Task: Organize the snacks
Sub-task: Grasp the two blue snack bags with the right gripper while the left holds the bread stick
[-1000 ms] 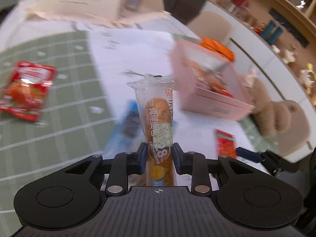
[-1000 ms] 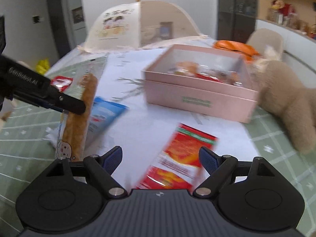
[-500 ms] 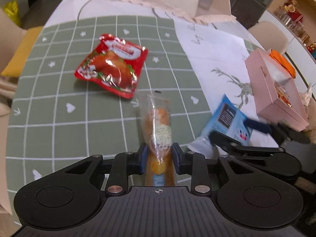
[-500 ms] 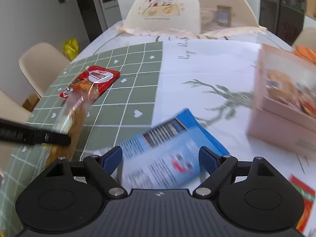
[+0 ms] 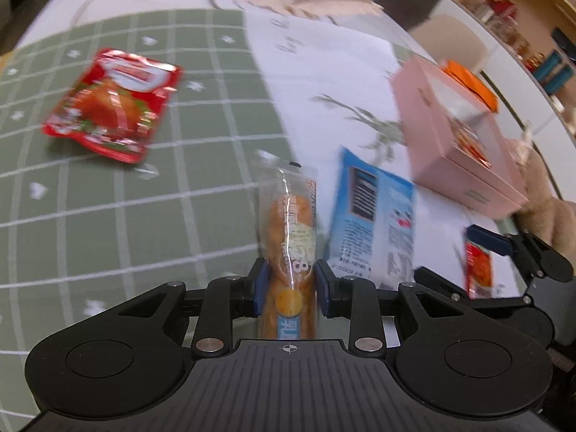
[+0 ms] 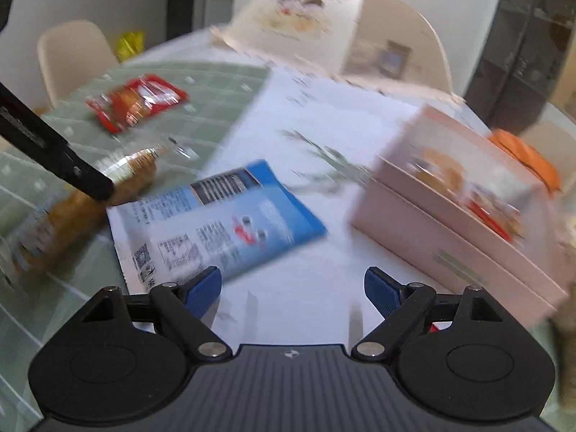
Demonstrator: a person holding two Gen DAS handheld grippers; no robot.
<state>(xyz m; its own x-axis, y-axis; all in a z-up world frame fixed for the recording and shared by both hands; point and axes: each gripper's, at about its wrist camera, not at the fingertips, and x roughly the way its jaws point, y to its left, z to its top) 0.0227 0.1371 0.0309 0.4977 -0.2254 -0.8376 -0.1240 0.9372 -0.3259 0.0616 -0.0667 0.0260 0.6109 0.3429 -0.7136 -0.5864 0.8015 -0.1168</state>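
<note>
My left gripper (image 5: 290,289) is shut on a long clear-wrapped bread stick (image 5: 291,237), held above the table; the stick also shows at the left of the right wrist view (image 6: 82,201). My right gripper (image 6: 292,293) is open and empty, just in front of a blue snack bag (image 6: 223,219) lying flat, also seen in the left wrist view (image 5: 374,219). A pink open box (image 6: 450,230) with snacks inside stands to the right (image 5: 450,144). A red snack packet (image 5: 111,113) lies on the green cloth, far left (image 6: 135,106).
A small red packet (image 5: 478,270) lies by the right gripper. A domed food cover (image 6: 324,28) stands at the table's far side. A brown plush toy (image 5: 550,212) sits beside the box. A beige chair (image 6: 72,57) stands at the left.
Both grippers have swung right toward the pink box. The left still holds the bread stick. The blue bag now lies ahead-left of the right gripper, which stays open.
</note>
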